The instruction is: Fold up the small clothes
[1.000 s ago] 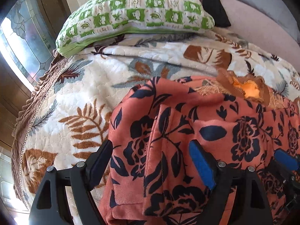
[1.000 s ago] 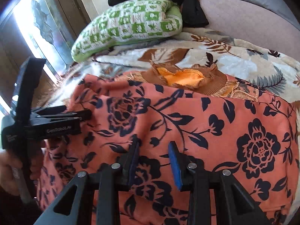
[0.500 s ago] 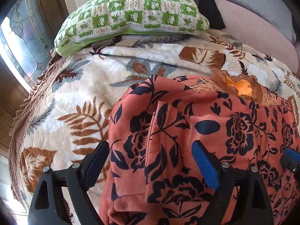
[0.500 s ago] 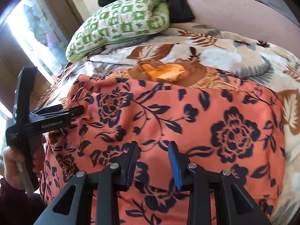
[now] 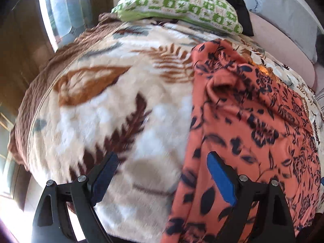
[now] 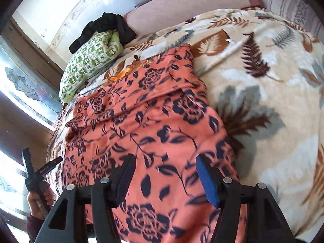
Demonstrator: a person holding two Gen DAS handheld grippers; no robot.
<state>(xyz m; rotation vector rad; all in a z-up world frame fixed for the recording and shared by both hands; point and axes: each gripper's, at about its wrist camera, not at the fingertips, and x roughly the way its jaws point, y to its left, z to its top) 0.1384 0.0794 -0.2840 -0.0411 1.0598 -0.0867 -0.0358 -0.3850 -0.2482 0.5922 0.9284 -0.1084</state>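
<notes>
The orange floral garment [image 6: 154, 125] lies on the leaf-print blanket [image 5: 113, 109] with one side folded in but further folds apparently left, while the left gripper [image 5: 160, 174] and right gripper [image 6: 166, 174] gape wide, gripping nothing.

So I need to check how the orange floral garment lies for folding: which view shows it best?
The right wrist view: the garment lies sharp and nearly whole on the blanket. The left wrist view is motion-blurred and shows only its left part, cut at the frame edge.
</notes>
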